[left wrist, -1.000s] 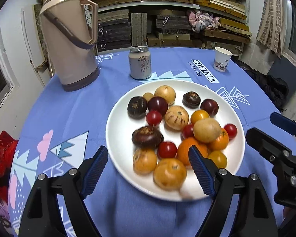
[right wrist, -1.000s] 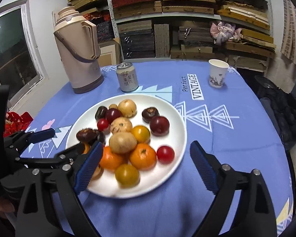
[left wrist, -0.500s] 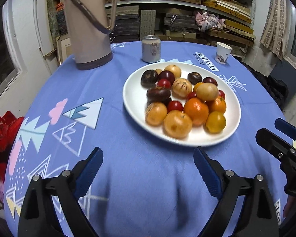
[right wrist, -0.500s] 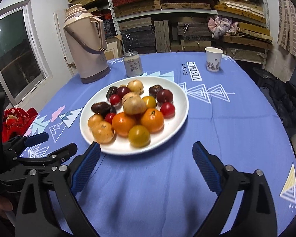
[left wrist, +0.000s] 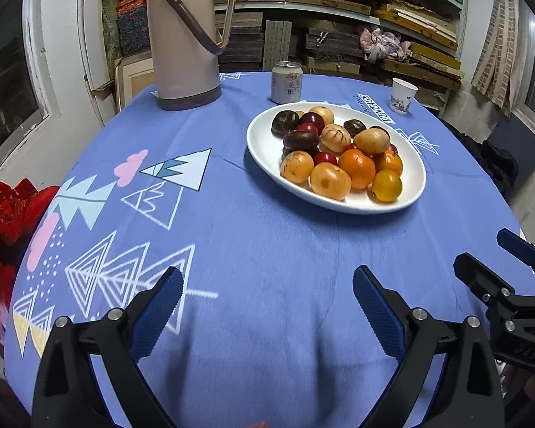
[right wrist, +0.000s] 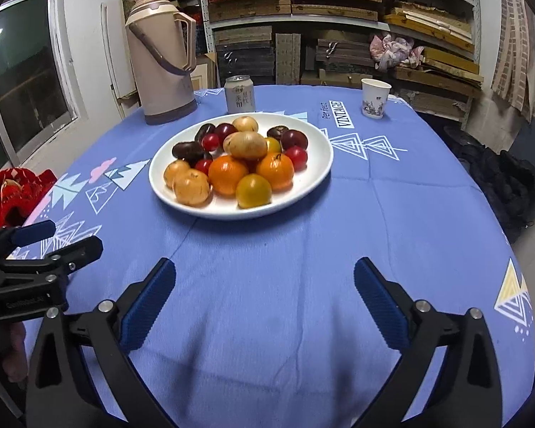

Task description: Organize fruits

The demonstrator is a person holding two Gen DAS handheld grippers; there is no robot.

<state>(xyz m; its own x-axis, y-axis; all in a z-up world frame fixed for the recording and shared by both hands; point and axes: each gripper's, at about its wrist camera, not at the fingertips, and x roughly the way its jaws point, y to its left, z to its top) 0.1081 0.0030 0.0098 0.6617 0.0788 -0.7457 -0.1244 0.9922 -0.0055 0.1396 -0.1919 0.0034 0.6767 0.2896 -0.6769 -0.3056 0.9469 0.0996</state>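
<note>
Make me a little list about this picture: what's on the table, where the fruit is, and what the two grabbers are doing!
table cover: blue patterned cloth
fruit: piled on round white plate
behind plate: silver drink can, tall beige thermos jug, small white paper cup
left gripper: open, holding nothing
right gripper: open, holding nothing
grippers and plate: apart, not touching

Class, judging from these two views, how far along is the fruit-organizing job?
Done: the fruit sits piled on the white plate. In hand: nothing; the left gripper and right gripper are open and empty, away from the plate. Left: seemingly nothing, since no loose fruit shows on the blue tablecloth.
</note>
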